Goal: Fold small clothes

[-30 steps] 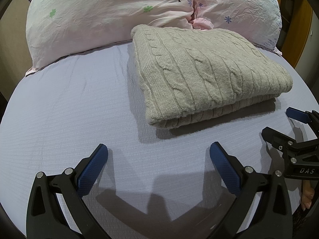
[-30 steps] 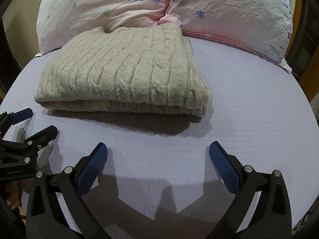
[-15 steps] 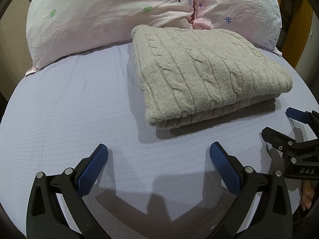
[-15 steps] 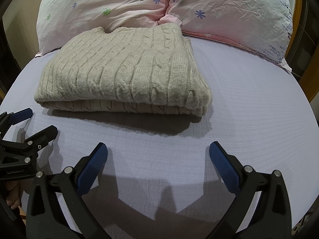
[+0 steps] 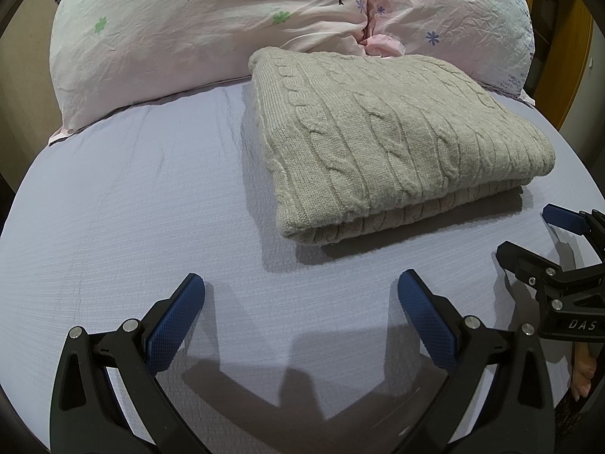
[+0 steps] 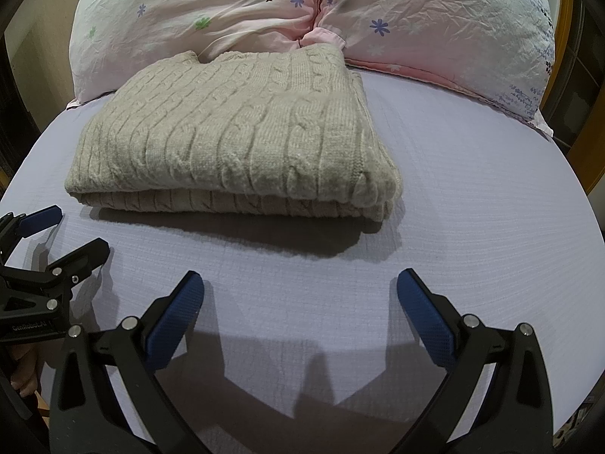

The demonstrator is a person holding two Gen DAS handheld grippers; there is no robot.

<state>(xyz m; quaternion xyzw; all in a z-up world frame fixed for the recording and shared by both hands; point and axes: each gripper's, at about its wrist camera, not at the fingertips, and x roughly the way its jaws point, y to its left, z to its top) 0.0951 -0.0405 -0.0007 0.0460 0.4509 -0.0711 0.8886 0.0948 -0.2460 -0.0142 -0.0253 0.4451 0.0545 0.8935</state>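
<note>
A beige cable-knit sweater lies folded into a neat rectangle on the lilac bed sheet, its far edge against the pillows. It also shows in the right wrist view. My left gripper is open and empty, hovering over bare sheet in front of the sweater's left corner. My right gripper is open and empty, in front of the sweater's right corner. Each gripper shows at the edge of the other's view: the right gripper, the left gripper.
Two pink floral pillows lie across the head of the bed behind the sweater. A wooden frame stands at the far right. Bare sheet lies to the sweater's sides.
</note>
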